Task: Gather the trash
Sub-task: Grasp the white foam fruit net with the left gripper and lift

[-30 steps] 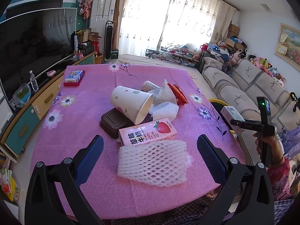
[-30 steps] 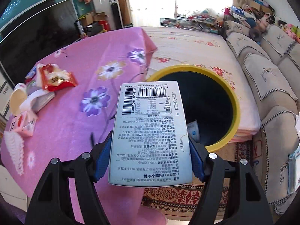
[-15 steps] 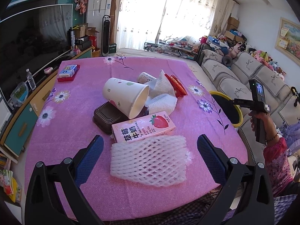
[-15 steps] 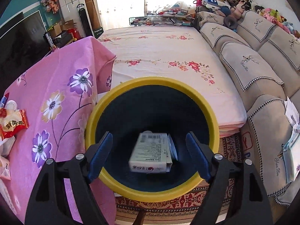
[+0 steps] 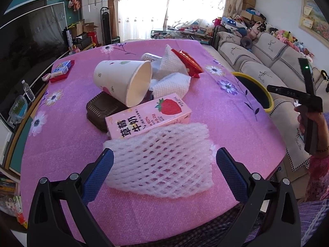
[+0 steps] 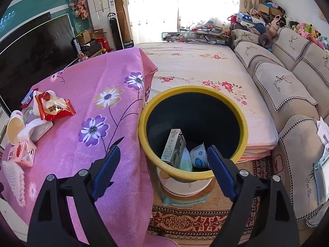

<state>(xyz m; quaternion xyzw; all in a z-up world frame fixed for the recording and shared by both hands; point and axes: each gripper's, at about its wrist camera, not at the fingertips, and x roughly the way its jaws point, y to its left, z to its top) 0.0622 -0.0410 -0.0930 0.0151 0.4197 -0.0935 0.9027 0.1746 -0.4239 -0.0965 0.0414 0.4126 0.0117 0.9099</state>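
- Your right gripper (image 6: 163,162) hangs over the bin (image 6: 244,121), jaws opening, nothing between them.
- Your left gripper (image 5: 164,170) stands wide around the foam net (image 5: 160,164), not touching it.

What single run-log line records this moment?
left tool: open, over foam net | right tool: opening, empty, above bin | white carton: in bin

Strong daylight pours through the curtained window (image 5: 195,2), blown out to white in both views. The pink worktop (image 5: 67,150) is evenly lit with soft shadows. Both fisheye views bend straight lines and darken at the corners; focus is sharp.
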